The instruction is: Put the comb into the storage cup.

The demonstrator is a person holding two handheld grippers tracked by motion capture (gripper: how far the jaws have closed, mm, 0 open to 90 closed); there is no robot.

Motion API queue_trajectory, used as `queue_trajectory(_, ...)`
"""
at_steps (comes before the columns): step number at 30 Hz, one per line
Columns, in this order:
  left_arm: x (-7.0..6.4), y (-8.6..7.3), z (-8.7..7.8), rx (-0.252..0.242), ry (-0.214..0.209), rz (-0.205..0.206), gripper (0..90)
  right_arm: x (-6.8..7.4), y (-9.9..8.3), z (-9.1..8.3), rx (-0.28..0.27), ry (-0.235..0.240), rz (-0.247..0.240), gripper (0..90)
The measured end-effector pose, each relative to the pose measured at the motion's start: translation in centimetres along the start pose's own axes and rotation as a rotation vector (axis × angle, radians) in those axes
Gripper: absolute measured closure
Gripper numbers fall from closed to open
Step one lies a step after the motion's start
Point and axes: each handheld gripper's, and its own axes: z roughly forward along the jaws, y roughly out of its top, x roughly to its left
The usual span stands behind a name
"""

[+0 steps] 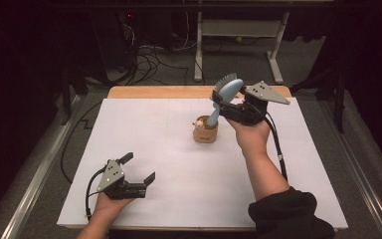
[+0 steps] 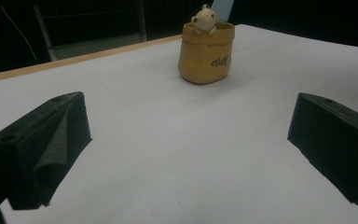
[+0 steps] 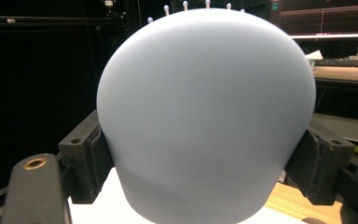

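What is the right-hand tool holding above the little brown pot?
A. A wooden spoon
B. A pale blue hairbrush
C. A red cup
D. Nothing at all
B: the right gripper has its jaws shut on the head of a pale blue hairbrush, whose bristles show in the high view, and the handle points down toward the brown pot.

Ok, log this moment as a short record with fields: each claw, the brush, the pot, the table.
left claw: open, holding nothing, low over the table's near left
right claw: shut on the brush head
brush: pale blue, handle pointing down at the pot
pot: tan, upright, small bear figure at its rim
table: white top
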Motion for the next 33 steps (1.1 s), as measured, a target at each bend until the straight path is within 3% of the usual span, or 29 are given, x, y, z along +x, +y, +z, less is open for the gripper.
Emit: queue_trajectory(33, -0.2, 0.1, -0.1, -0.005, -0.007, -0.009, 0.4, 0.7, -1.4, 3.4, 0.066, 0.011, 0.006, 20.3)
